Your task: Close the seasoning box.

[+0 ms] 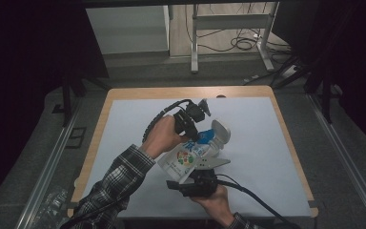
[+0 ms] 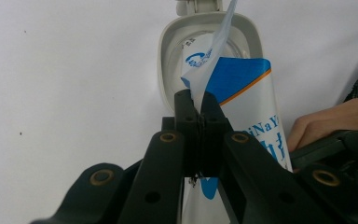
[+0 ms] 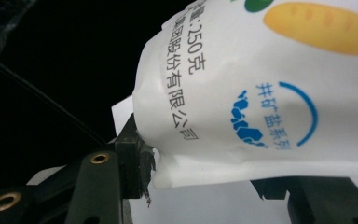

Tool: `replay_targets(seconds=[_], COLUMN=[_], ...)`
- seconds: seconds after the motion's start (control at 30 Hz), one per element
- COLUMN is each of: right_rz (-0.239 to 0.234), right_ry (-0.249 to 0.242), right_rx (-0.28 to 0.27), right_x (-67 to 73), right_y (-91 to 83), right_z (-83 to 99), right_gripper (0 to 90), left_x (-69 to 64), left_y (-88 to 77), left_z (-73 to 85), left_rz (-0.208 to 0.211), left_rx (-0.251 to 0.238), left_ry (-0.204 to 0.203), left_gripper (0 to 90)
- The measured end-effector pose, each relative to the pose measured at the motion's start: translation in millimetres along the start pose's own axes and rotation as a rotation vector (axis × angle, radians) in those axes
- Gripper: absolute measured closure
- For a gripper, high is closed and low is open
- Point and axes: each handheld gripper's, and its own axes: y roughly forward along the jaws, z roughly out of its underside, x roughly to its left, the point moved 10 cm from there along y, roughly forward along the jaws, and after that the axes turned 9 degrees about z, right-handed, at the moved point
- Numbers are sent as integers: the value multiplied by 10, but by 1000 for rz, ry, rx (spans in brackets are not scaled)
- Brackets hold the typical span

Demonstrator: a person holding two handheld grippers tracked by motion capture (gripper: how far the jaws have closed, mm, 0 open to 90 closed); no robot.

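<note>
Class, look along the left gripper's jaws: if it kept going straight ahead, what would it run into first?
Probably the open white container lying just beyond the bag whose top edge the left gripper pinches; depth is hard to judge.

A wooden table (image 1: 100,138) with a pale blue-grey mat (image 1: 262,143) over most of its top stands on a grey carpeted floor (image 1: 343,157), with 2 metal rails (image 1: 47,167) running along the floor on either side of it. Beyond the table's far edge stand a white metal frame (image 1: 231,21) on 2 legs, with black cables (image 1: 240,43) coiled on the floor behind it, and a pale panel (image 1: 126,28) to its left. Dark curtains (image 1: 24,43) close off both sides, and the light falls mainly on the table while the edges of the room are dim.
</note>
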Motion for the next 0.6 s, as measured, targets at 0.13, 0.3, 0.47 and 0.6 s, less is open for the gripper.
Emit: replay_targets(seconds=[0.13,0.3,0.47,0.6], right_rz=[14,23,26,33], right_ry=[-11,-13,-9,0], right_rx=[11,28,49,62], right_x=[-20,-46,-66,-87], right_y=[16,30,43,52], right_z=[25,53,90,117], right_gripper=[463,454,443,426], left_x=[6,-5,-12,-8], left_y=[-9,-33,-59,-81], left_z=[8,7,29,60], left_rz=[4,22,46,59], left_rx=[-9,-44,-81,-119], left_ry=[1,14,25,41], left_gripper=[895,899,900,900])
